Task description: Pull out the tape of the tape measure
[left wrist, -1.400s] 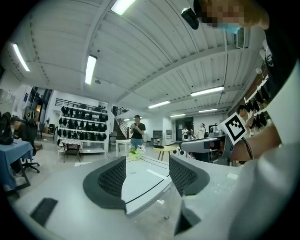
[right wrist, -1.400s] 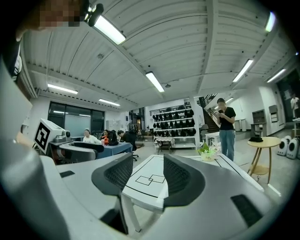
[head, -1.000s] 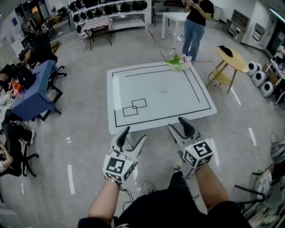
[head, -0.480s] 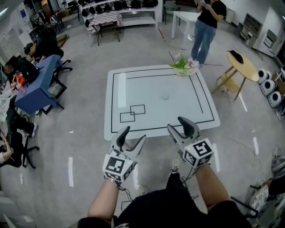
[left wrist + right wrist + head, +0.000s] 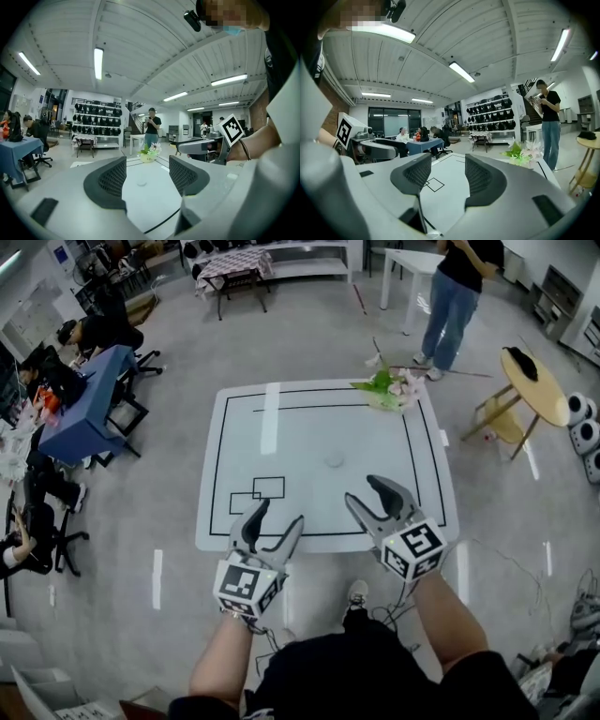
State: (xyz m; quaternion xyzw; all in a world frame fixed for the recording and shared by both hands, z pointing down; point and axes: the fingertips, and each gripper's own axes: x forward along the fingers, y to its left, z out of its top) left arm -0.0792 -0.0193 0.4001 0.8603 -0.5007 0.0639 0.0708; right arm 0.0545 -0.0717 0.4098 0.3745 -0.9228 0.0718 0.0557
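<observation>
Approach step, by my read: over the near edge of the white table (image 5: 281, 442) the left gripper (image 5: 278, 515) and right gripper (image 5: 364, 489) hovered, jaws wide, nothing between them. The tape measure (image 5: 335, 460), small, pale and round, lay near the table's middle, well apart from both. It was too small to tell its long axis or tab direction, so the next move likely called for reaching in to steady the case and find the tab.

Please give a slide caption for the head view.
Both open, left gripper and right gripper hover at the table edge; a small round object lies mid-table.
</observation>
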